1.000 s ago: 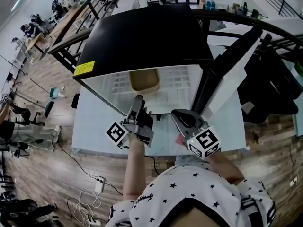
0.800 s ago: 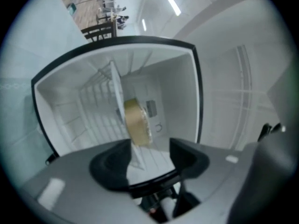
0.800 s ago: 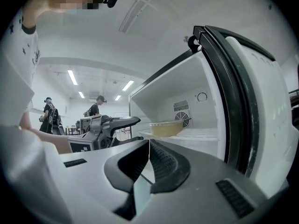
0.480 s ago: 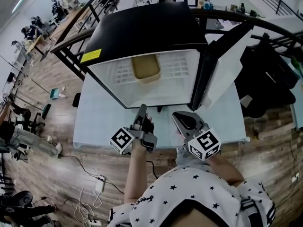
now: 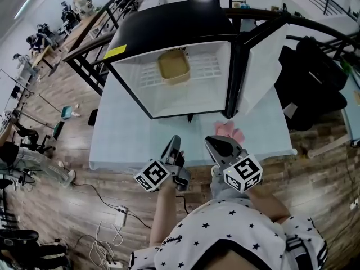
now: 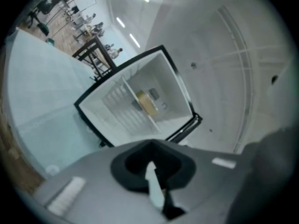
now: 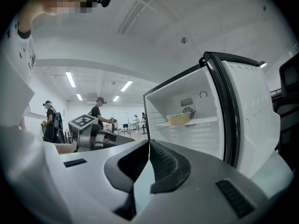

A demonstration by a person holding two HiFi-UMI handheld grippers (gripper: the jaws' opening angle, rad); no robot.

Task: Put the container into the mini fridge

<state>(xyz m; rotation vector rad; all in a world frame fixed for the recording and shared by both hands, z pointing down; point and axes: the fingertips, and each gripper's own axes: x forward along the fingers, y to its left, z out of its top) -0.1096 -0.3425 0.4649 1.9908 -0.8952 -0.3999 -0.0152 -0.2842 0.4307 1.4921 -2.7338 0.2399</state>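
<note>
- Tan plastic container (image 5: 173,66) is already sitting on the wire shelf (image 5: 209,72) inside the fridge (image 5: 169,27), upper middle of the head view, with the door (image 5: 260,61) hanging open to its right.
- I'm guessing it's handling light and a bit flexy, so pinching the stiffer rim on a short side is looking safest. Squeezing mid-wall is probably just buckling it.
- Left gripper (image 5: 175,141), lower centre, has just been closing its jaws and is pressing them together on nothing.
- Right gripper (image 5: 210,140) beside it is sitting pressed together too, empty, and both are hanging well apart from the container.
</note>
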